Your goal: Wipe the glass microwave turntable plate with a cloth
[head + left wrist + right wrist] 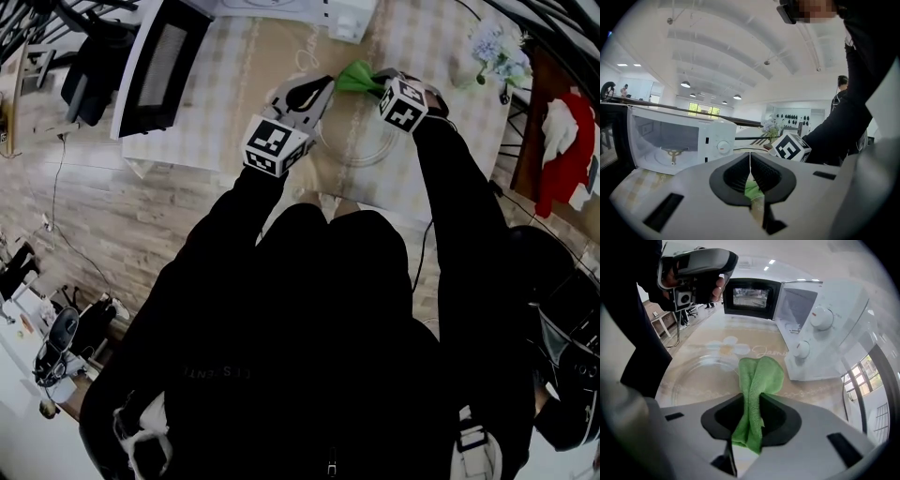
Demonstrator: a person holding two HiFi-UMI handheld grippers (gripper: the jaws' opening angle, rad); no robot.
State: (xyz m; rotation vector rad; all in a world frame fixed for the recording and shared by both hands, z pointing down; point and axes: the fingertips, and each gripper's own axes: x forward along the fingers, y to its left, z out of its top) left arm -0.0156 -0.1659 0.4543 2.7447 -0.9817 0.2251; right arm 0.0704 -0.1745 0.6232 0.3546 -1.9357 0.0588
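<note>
Jaws of the right gripper (751,404) are clamped on a folded green cloth (760,373), which projects forward in a loose tongue. Its free end sits over the right rim of the glass turntable plate (696,378); contact with the glass cannot be confirmed. The plate lies flat on the patterned tablecloth (736,331), near the white microwave (820,329), whose door stands open. The left gripper (750,161) has its jaws together, with nothing discernible between them. It is held up at the plate's left side, apparently clear of it.

Assessment: wiping is not yet under way.

Recommended:
- Lower the cloth until the tongue flattens on the glass.
- Sweep in overlapping arcs from rim to centre.
- Keep pressure light, since the unrestrained plate may slide.
- Steady the rim with the left gripper if needed.
</note>
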